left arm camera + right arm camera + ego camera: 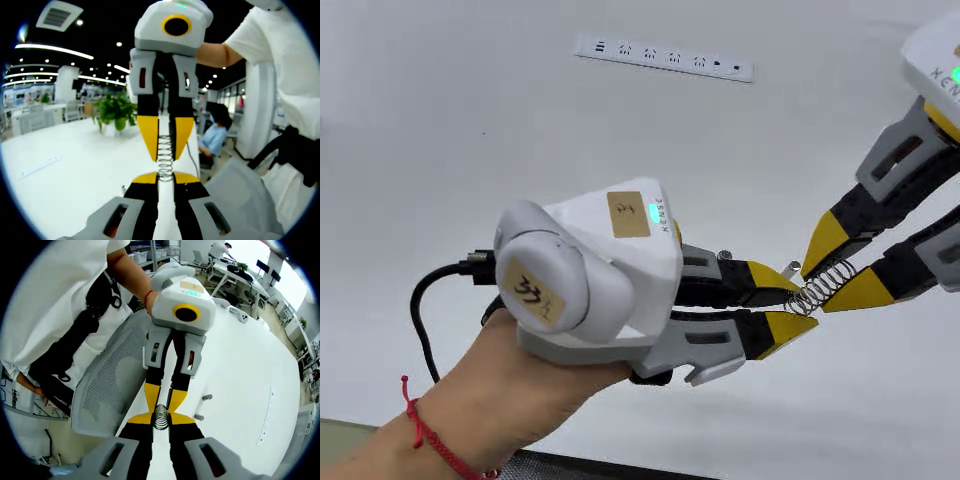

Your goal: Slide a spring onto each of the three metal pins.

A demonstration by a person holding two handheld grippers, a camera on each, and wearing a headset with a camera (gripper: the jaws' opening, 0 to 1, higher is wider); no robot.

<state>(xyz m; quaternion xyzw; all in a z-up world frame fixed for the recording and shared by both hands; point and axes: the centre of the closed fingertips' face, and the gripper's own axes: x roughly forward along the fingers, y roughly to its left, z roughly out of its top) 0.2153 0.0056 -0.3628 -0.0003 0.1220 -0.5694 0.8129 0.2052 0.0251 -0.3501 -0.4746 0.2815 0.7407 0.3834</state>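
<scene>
A short steel spring [832,280] hangs in the air between both grippers. My right gripper [818,288] comes in from the upper right, its yellow tips shut on the spring's far part. My left gripper [802,305], held by a hand at centre, points right with the spring's near end pinched between its tips. In the left gripper view the spring [165,162] runs from my own tips [165,177] up into the right gripper [166,156]. The right gripper view shows the spring [160,417] end-on. Two metal pins [207,397] [199,417] stand upright on the white table.
A white power strip [663,57] lies at the back of the white table [470,150]. A grey mesh chair [105,385] stands at the table's edge beside the person. A potted plant [115,110] sits at the far end.
</scene>
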